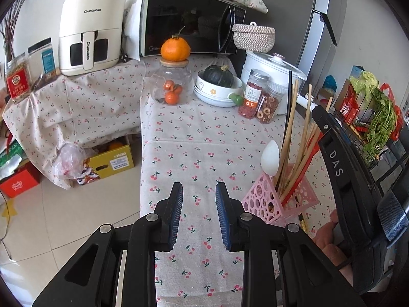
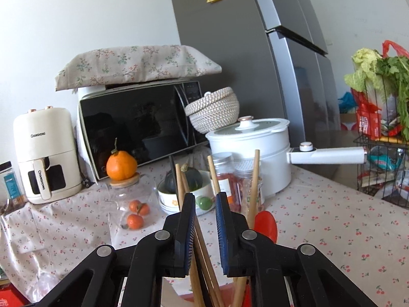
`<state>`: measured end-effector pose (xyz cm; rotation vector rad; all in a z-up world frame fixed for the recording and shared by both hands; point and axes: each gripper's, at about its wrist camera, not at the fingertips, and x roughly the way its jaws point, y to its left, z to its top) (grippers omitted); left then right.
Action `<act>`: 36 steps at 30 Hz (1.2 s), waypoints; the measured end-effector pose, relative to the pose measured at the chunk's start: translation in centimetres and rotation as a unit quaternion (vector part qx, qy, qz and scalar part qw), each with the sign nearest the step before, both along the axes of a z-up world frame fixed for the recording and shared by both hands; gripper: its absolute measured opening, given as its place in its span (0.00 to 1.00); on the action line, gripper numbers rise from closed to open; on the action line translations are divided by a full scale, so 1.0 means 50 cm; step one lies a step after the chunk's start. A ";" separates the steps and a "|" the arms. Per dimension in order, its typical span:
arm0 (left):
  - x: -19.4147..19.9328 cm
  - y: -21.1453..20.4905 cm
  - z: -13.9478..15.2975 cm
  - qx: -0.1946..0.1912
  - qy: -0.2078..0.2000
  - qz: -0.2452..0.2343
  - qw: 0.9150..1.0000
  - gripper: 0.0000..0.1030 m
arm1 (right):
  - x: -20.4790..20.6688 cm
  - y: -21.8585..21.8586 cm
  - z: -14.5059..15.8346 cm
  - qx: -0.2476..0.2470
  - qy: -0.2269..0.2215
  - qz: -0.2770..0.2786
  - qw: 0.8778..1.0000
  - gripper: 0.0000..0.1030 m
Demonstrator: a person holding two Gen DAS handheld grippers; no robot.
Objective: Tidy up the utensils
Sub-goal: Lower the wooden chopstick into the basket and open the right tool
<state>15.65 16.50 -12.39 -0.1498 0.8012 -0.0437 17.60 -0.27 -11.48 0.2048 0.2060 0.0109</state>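
Left of the pink holder [image 1: 280, 199], the left gripper [image 1: 199, 192] hangs level over the cherry-print desk [image 1: 194, 138], its jaws parted moderately and empty. The holder stands on the desk with wooden chopsticks [image 1: 288, 138], a white spoon [image 1: 270, 158] and a red utensil upright inside. Directly above the holder, the right gripper [image 2: 205, 199] points down among the chopsticks [image 2: 199, 243], jaws narrowly apart, one stick between them but not clamped.
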 end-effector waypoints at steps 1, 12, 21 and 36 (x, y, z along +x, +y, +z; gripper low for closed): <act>0.001 -0.001 -0.001 -0.003 0.004 0.000 1.000 0.28 | -0.005 -0.003 0.004 0.000 0.002 0.006 1.000 0.29; -0.010 -0.020 -0.004 -0.025 0.019 0.008 0.999 0.72 | -0.046 -0.106 0.045 -0.009 0.041 0.067 0.997 0.66; -0.028 -0.049 -0.032 -0.028 0.049 0.004 0.998 0.82 | -0.076 -0.206 0.035 -0.057 0.067 0.110 0.990 0.91; -0.003 -0.101 -0.111 -0.069 0.118 -0.003 0.991 0.83 | 0.080 -0.245 -0.155 -0.129 0.240 0.219 0.937 0.93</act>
